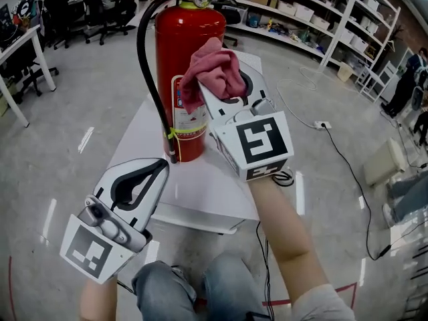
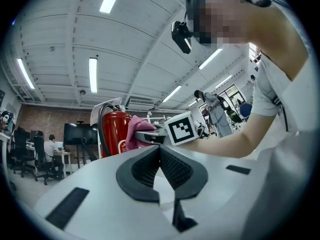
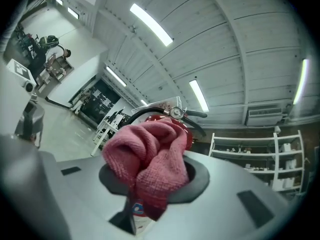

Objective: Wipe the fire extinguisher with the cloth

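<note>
The right gripper is clenched on a pink cloth, which is bunched between the jaws and spills over their tips in soft folds. The cloth is pressed against the upper right side of the red fire extinguisher, just above its label. The extinguisher is stood upright on a small white table, with its black hose arched down the left side. The left gripper is held low and to the left, well apart from the cylinder, with its jaws pressed together on nothing. The cloth is judged light, limp and compliant, so it is best gripped by a thick fold, as it is now, with enough left loose to cover the curved wall. The extinguisher is judged heavy, rigid and smooth-painted; it is unlikely to be shifted by light wiping, though a hard sideways push high on the body could rock it. If steadying is wanted, the handle or neck at the top looks the surest place to take hold, not the slick cylinder.
</note>
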Tool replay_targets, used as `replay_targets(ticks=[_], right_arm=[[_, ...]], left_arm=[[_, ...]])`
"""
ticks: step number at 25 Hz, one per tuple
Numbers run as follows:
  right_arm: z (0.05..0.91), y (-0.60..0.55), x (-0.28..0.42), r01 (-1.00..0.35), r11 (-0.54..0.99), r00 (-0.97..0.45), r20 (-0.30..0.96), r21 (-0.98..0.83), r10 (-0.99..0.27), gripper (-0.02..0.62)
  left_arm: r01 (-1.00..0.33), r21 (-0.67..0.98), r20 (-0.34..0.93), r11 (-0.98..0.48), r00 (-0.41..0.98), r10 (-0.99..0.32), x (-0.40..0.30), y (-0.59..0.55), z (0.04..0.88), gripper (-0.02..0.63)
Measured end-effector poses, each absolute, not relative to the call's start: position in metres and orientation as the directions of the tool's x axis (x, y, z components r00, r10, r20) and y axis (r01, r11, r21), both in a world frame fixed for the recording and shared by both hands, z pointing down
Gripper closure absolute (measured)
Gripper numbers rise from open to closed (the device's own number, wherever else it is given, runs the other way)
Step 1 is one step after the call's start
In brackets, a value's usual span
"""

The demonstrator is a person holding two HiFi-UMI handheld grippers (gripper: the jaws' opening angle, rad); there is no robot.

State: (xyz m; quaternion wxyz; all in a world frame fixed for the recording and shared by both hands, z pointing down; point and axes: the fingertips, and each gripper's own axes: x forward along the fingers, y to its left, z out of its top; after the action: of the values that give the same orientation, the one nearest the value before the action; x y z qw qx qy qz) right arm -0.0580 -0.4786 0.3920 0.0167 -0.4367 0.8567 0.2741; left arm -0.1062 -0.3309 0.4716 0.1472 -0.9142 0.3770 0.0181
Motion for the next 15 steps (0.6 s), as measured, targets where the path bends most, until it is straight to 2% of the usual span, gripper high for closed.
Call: replay_targets(ticks=[9, 15], right_arm=[[0.377, -0.462, -0.06, -0.713, 0.637, -0.701, -0.257, 0.293, -0.665, 0.459], [0.337, -0.441, -0.053, -0.667, 0.718, -0.744, -0.222, 0.197, -0.63, 0.459]], left_arm=[[-0.686, -0.281, -0.083, -0.671, 0.714, -0.696, -0.1, -0.385, 0.401, 0.598], [-0.718, -0.227, -0.109, -0.658, 0.69, -0.715, -0.103, -0.396, 0.342, 0.598]])
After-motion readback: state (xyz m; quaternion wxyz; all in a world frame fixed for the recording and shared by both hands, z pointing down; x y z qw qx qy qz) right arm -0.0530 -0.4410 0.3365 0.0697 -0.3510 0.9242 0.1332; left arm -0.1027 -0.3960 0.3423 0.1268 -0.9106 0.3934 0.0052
